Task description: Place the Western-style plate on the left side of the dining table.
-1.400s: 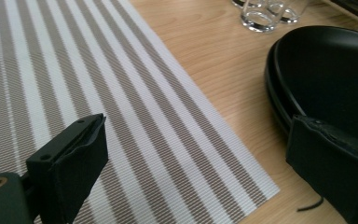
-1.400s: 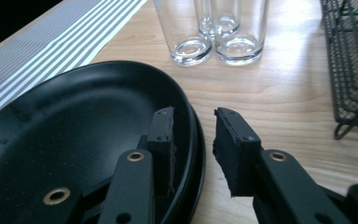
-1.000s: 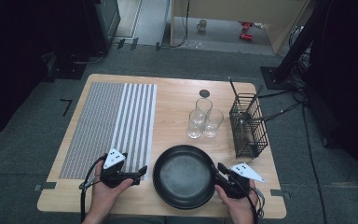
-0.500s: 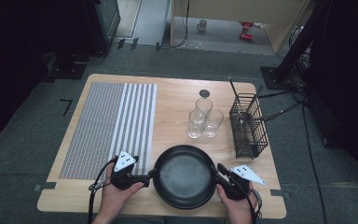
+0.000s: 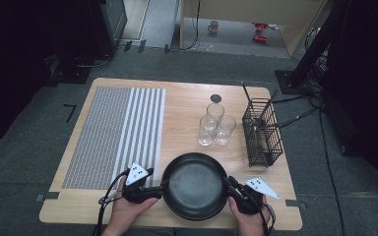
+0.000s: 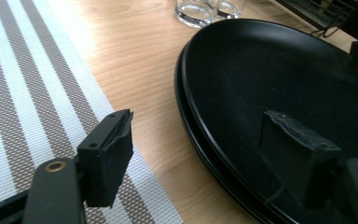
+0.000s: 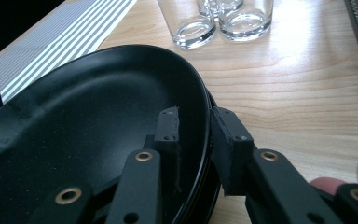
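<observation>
Two grippers flank the black plate (image 5: pixel 194 184) at the table's near edge, just right of the striped placemat (image 5: pixel 115 135): the left gripper (image 5: pixel 158 188), at the plate's nine o'clock, has been closing with the rim between its jaws, pads not yet pressing. At four o'clock the right gripper (image 5: pixel 230 185) is pinched narrow on the rim. Plate judged stiff, fairly heavy, breakable, slick-glazed; opposite rim points are the natural holds. It appears stacked on a second plate.
</observation>
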### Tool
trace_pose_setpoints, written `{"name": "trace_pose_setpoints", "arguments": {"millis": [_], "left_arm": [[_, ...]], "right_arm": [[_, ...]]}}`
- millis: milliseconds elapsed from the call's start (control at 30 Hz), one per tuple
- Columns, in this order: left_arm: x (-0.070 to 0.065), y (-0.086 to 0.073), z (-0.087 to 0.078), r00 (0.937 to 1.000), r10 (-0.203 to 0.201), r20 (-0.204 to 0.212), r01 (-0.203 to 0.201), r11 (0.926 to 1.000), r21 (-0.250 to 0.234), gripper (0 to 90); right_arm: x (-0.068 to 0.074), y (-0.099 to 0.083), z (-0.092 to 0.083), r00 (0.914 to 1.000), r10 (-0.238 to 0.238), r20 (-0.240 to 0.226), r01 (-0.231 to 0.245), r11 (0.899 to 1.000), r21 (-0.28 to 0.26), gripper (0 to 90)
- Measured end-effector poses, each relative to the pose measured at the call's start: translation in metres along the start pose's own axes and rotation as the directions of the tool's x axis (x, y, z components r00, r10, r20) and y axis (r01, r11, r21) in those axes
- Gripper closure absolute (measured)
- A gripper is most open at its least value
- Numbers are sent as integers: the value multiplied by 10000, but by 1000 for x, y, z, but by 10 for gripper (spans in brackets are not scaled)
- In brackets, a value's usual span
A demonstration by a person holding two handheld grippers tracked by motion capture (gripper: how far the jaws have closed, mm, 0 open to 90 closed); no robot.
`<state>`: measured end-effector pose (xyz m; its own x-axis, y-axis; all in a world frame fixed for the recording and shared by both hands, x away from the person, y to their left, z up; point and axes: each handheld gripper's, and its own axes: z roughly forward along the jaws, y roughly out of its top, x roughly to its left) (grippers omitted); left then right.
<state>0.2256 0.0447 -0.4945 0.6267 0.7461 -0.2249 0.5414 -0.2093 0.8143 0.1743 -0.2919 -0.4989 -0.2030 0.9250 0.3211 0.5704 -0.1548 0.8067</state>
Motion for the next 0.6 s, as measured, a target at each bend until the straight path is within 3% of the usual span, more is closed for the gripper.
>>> {"name": "trace_pose_setpoints", "arguments": {"millis": [433, 600], "left_arm": [[-9, -9, 5, 9978, -101, 660, 78, 9993, 354, 460], [-10, -11, 6, 9986, -104, 509, 85, 9992, 387, 486]], "right_arm": [[3, -5, -5, 9988, 339, 358, -336, 9994, -94, 796], [4, -6, -6, 9981, 433, 449, -426, 9990, -165, 816]]}}
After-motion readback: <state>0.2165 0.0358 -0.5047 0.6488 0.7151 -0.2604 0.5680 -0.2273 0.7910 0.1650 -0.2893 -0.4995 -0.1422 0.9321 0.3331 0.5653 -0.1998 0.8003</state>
